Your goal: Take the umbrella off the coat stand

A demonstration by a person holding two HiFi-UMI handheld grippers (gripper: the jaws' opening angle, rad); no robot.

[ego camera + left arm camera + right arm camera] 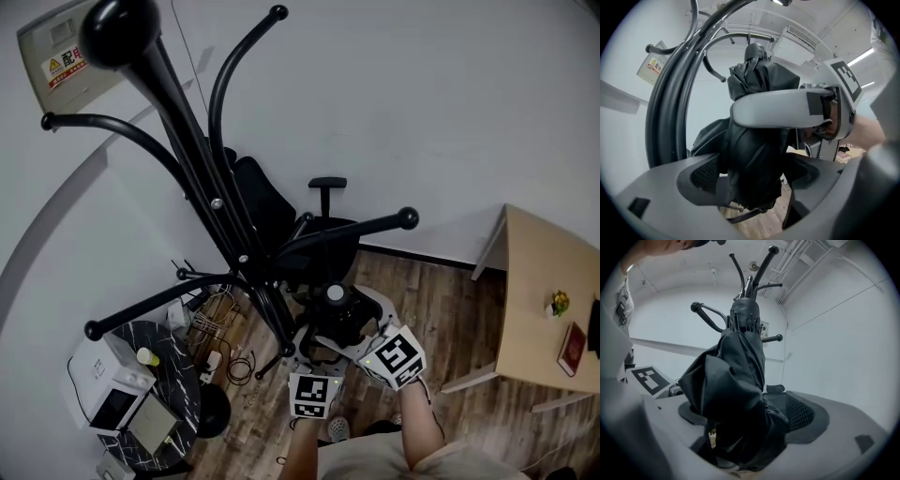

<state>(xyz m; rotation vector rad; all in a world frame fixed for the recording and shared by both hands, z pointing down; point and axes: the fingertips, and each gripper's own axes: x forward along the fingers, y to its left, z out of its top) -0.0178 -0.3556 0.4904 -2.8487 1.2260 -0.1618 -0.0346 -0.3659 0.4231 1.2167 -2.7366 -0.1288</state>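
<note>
Head view: we log the folded black umbrella (335,314) just right of the coat stand (202,178), inside left gripper (754,187) and right gripper (745,427); all jaws spread, released.

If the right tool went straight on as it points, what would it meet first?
The black folded fabric umbrella, already between the open jaws of the right tool; the black metal coat stand looks farther behind, depth unclear.

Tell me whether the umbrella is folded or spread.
Folded: the umbrella is a narrow bundle, its black cloth gathered loosely around the shaft, no canopy stretched out.
</note>
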